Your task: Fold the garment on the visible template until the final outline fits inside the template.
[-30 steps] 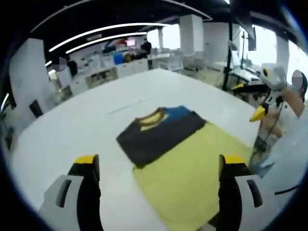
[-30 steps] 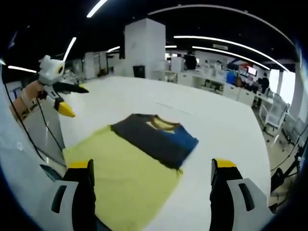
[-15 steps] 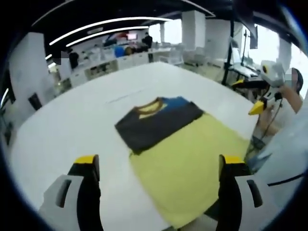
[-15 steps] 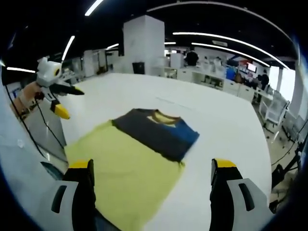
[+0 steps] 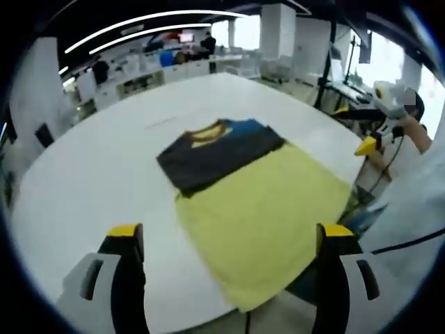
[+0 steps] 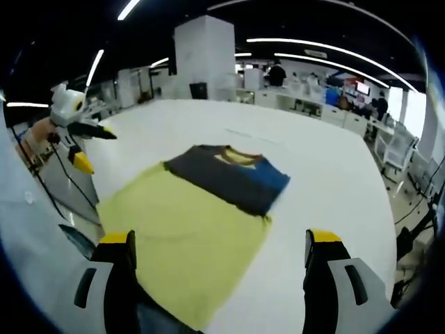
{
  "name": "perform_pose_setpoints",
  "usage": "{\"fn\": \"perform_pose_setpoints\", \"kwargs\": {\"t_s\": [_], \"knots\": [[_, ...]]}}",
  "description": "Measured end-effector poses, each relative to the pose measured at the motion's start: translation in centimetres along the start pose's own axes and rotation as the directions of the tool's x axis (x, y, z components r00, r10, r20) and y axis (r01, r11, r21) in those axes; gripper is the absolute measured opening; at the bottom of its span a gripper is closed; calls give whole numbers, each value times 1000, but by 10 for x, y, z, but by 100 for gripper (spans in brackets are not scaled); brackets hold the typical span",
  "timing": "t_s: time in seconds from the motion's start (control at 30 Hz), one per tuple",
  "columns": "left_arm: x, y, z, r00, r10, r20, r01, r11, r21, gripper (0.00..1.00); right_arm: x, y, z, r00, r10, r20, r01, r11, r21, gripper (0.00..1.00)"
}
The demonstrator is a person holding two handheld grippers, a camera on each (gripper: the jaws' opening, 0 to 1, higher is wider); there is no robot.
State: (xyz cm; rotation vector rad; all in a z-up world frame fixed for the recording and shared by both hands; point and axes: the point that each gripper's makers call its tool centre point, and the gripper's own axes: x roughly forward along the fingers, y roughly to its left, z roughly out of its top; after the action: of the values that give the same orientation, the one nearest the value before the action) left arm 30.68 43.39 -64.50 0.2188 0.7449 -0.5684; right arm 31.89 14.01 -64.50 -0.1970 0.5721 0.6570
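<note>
In the left gripper view, the left gripper (image 5: 227, 240) hangs above the near edge of a white table (image 5: 90, 174), its two yellow-tipped jaws spread wide apart with nothing between them. The garment (image 5: 236, 181) lies flat on the table ahead of the jaws: a shirt with a dark grey chest band, a blue patch at one shoulder, a yellow-trimmed collar at the far end, and a large yellow lower part whose hem reaches the near table edge. At the right of this view the right gripper (image 5: 372, 136) comes in, held in a person's hand off the side of the table, well apart from the shirt.

In the right gripper view, the right gripper (image 6: 217, 243) is likewise held over the near table edge, jaws set wide apart and empty. The shirt sits between and beyond them, dark band and collar away from the camera, yellow part nearest. The left gripper shows at the far left, held beside the table. A faint line on the tabletop beyond the collar may be a template mark; it is too thin to be sure. Desks and people stand in the background.
</note>
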Motion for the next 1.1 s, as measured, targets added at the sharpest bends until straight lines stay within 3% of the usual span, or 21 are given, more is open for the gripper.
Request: {"fn": "perform_pose_setpoints", "kwargs": {"t_s": [0.53,0.67,1.1], "knots": [[-7,-9,-33,997,-21,-75,16,998,-69,99,-7,1,-23,999,-3,-46,4,1000,24,100],[-7,-13,-45,993,-25,-119,17,997,-71,99,-8,4,-30,998,2,-62,0,999,35,100],[-12,-25,-65,982,-60,-182,32,988,-150,99,-11,10,-48,996,4,-92,4,996,90,100]]}}
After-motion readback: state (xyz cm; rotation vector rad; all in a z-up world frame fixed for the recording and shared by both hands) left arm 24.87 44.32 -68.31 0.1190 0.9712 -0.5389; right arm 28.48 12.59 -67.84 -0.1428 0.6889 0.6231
